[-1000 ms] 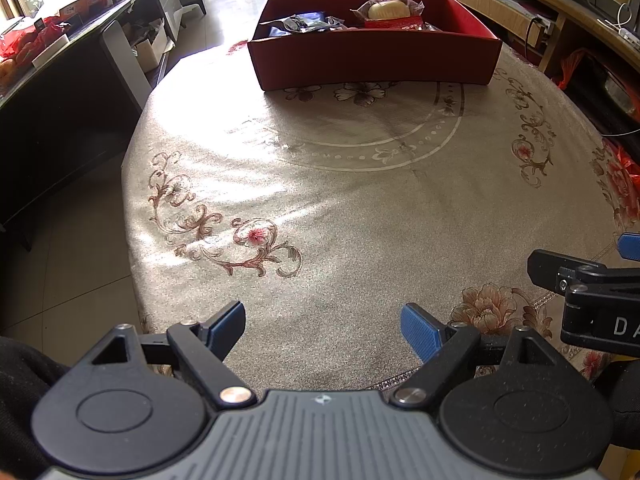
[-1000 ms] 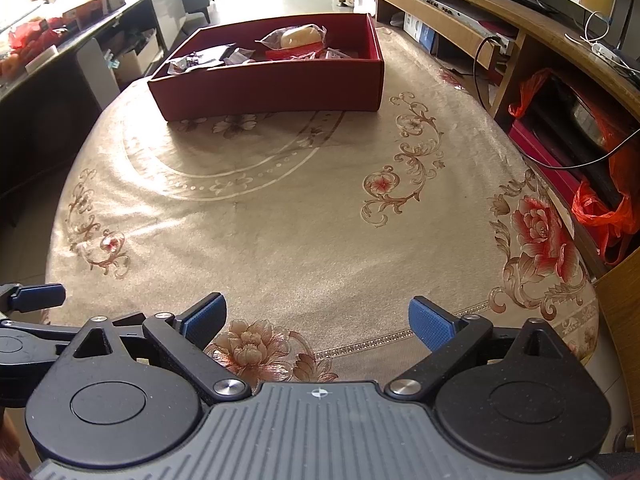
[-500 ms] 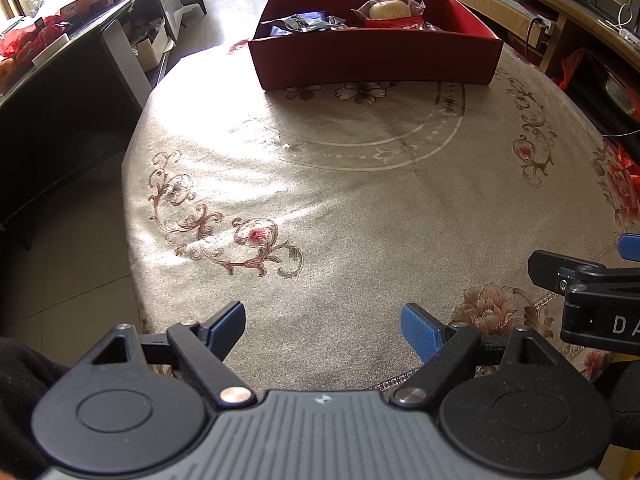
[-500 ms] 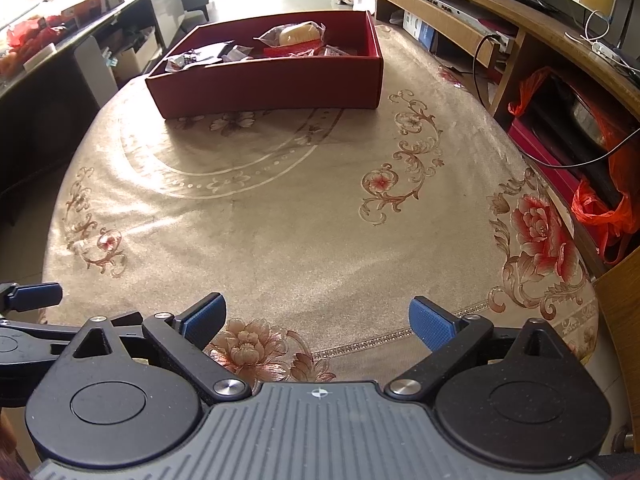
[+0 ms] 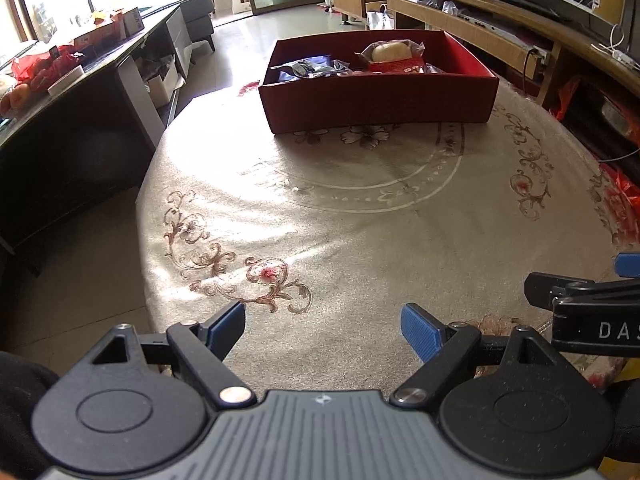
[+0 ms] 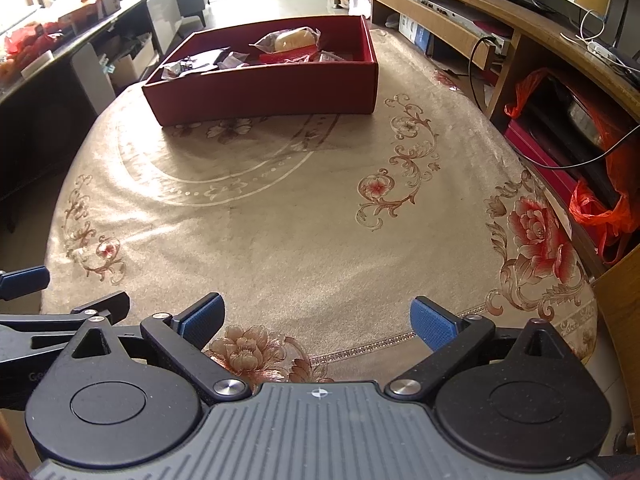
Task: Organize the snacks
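Left gripper (image 5: pixel 322 326) over near table edge, jaws opening, nothing btwn them. Right gripper (image 6: pixel 318 322) beside it, jaws wide apart, empty; its side reads "DA…", rest cut off. Dark red rectangular cardboard box (image 5: pixel 380 100) sits at far edge of round floral-cloth table (image 5: pixel 360 240), w/ wrapped snacks (image 5: pixel 390 52) inside; labels unreadable.

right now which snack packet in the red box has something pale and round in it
The clear packet with the pale bun toward the back right of the red box, resting on a red packet; the packets at the left are dark and silvery.
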The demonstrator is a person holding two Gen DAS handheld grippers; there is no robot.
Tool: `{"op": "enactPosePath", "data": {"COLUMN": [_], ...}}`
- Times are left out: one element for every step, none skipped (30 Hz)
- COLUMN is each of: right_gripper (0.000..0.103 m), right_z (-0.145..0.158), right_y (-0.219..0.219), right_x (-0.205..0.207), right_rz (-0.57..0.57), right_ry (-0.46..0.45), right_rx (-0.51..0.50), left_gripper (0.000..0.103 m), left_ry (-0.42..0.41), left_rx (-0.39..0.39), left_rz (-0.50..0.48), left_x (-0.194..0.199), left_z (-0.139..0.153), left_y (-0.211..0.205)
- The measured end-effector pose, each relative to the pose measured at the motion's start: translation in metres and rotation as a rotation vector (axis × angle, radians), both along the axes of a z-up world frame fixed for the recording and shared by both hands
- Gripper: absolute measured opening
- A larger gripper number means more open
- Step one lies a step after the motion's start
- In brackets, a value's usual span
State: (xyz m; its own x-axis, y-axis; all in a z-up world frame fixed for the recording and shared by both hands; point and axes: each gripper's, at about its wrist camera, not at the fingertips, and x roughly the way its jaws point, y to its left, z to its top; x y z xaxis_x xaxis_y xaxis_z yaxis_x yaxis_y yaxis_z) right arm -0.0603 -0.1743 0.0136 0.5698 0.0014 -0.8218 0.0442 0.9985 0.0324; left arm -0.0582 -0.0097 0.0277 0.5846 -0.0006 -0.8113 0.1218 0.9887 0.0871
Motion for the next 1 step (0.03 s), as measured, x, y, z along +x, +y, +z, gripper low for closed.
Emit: {"op": "enactPosePath", "data": {"right_gripper": [0.101], "right_z": [0.0001], "right_y": [-0.0004], "right_x": [0.0001], "right_rz": [-0.001], "right_ry": [-0.001], "right_rx": [0.001], "left_gripper": [0.085], "left_ry": [0.0], "left_rx": [0.001], "left_rz": [0.002], "left_x": [0.0003], "left_z": [0.0001], "left_y": [0.0003]}}
